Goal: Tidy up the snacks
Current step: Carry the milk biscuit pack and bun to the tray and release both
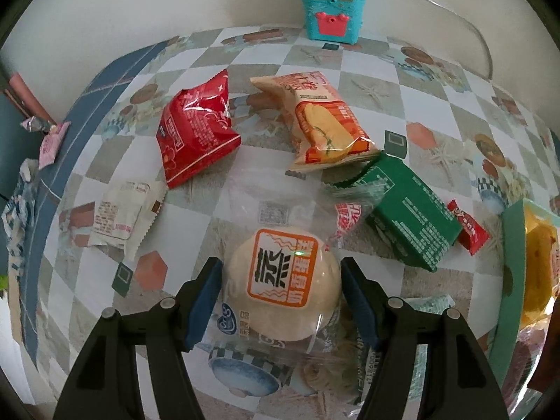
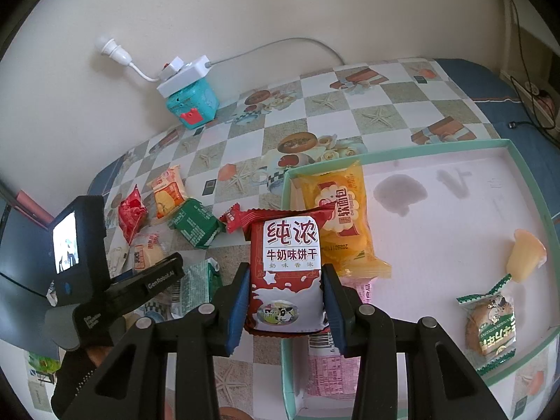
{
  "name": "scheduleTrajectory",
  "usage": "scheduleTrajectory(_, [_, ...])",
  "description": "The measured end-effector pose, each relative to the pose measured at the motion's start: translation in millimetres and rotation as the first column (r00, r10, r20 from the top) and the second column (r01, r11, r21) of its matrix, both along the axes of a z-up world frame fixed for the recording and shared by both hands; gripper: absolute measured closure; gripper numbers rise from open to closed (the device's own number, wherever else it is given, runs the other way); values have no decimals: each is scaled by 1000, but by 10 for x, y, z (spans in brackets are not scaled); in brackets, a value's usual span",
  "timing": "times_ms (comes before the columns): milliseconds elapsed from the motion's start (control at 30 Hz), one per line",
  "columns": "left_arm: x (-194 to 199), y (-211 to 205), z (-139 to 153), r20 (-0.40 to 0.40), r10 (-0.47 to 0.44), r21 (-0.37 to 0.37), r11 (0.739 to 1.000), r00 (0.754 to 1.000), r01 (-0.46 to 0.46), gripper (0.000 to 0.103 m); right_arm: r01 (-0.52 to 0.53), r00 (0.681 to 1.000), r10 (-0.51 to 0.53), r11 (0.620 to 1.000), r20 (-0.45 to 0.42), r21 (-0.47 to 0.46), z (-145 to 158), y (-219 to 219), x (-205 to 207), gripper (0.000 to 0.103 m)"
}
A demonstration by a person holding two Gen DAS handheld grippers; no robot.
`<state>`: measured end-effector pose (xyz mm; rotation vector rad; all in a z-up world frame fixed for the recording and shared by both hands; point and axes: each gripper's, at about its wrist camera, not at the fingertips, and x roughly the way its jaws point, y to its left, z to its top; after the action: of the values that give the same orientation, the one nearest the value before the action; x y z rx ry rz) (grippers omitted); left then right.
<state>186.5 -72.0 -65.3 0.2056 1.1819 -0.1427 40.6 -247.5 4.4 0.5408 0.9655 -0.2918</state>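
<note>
Left gripper (image 1: pixel 281 292): your jaws stand open either side of the bun (image 1: pixel 281 287), not pressing.
Right gripper (image 2: pixel 285 301): your jaws clamp the biscuit pack (image 2: pixel 287 273).
Hidden: its lower edge.

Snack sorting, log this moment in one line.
left gripper open around bun packet | right gripper holding red biscuit packet at tray edge

- Your left gripper (image 1: pixel 281 294) straddles the round bun packet (image 1: pixel 282 288) lying on the table (image 1: pixel 245 59).
- Behind the bun packet lie the puffed pouch (image 1: pixel 196 129) to the left and the biscuit bag (image 1: pixel 325 122) to the right.
- The folded carton (image 1: pixel 409 210) lies right of the bun packet.
- The tray (image 2: pixel 395 155) sits at the table's right side.
- Your right gripper (image 2: pixel 285 301) holds the milk biscuit pack (image 2: pixel 287 273) over the tray's left rim.
</note>
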Motion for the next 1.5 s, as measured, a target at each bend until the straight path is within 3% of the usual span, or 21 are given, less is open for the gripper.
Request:
scheduleTrajectory(200, [15,12,34,-19,12,7,1000,1000,-12,45,0,1000,0,1000,0,1,0,-1,-1,61])
scheduleTrajectory(367, [70,125,105,-51,61,8,998,997,-60,46,0,1000,0,1000,2,1,4,-5,1,61])
scheduleTrajectory(533, [70,253,358,-12,107,-6,994,994,-107,46,7,1000,-7,1000,9,3,28,-38,-18,61])
scheduleTrajectory(733, [-8,233,706,40,101,-51,994,994,-99,46,37,999,-37,999,11,4,53,-139,-62,61])
scheduleTrajectory(967, [-207,-56,978,75,15,-107,994,997,-7,46,182,983,-182,983,-15,-2,-17,-620,-308,61])
scheduleTrajectory(1167, [-419,-446,1106,85,-95,-135,985,992,106,46,314,949,-314,949,-30,15,-78,-1076,-601,61])
scheduleTrajectory(1300, [-585,-753,1160,93,-180,-143,971,979,192,46,371,928,-370,928,-36,19,-102,-1275,-733,61])
scheduleTrajectory(1500, [-930,-1262,1142,91,-334,-137,929,938,344,46,422,906,-421,906,-45,29,-137,-1447,-883,61])
